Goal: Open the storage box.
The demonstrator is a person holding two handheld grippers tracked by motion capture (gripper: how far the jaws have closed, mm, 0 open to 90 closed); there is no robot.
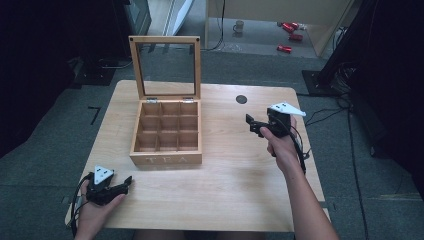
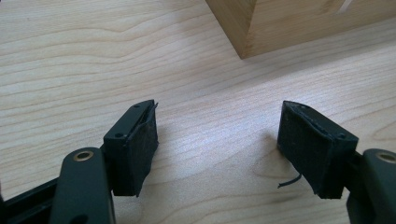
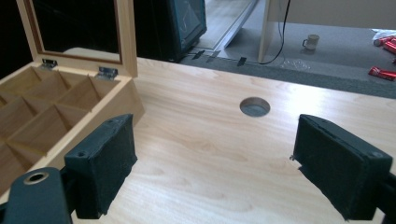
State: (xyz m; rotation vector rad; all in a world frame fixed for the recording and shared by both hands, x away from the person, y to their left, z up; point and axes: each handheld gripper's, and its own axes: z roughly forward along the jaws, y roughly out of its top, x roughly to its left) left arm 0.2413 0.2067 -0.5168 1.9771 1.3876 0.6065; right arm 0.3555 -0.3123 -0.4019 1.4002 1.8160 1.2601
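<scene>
Wooden table bears tea box, left of empty right gripper.

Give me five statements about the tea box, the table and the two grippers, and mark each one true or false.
1. The lid of the wooden tea box stands open and upright. True.
2. Tea bags fill the compartments of the box. False: the compartments in view look empty.
3. The right gripper holds a mug. False: its jaws stand apart over bare table with nothing between them; a mug stands on the floor beyond the table.
4. The left gripper lies near the front left corner of the table, jaws apart and holding nothing. True.
5. A round hole sits in the table to the left of the box. False: it is to the right, near the far edge.
</scene>
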